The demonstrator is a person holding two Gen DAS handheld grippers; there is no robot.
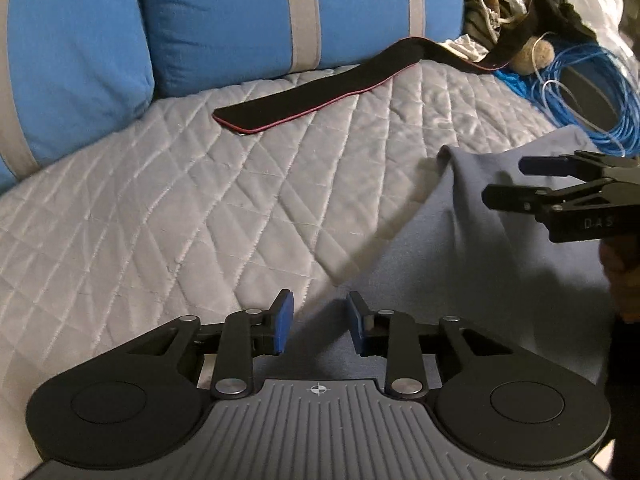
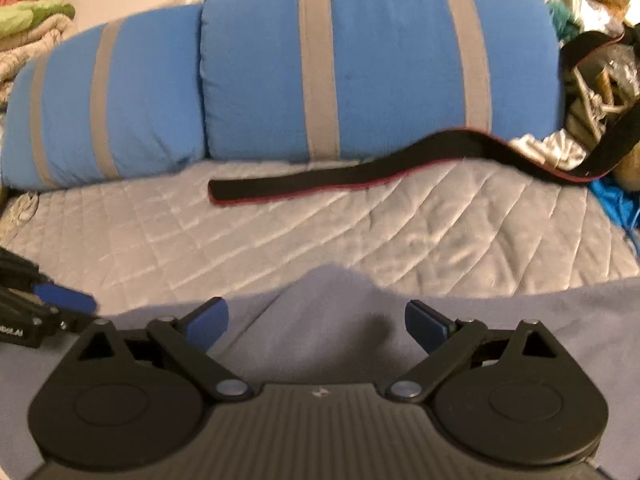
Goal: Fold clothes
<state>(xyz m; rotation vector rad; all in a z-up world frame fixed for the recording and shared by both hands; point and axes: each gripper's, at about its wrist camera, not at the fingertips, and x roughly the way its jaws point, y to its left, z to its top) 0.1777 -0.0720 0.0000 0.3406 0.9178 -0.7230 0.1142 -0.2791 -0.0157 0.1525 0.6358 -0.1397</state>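
Beneath my left gripper (image 1: 319,326), jaws parted and empty, lies the grey-blue garment (image 1: 460,240) on the quilted bed (image 1: 160,184), one corner pointing toward the pillows (image 1: 224,20). Right gripper (image 2: 316,326) gapes wide above it.

Ahead of my tools I see a grey quilted bedspread (image 1: 160,184), with a black strap (image 1: 312,88) lying across it. Beyond it sit blue striped pillows (image 2: 360,60); far right lies coiled blue cable (image 1: 592,92).
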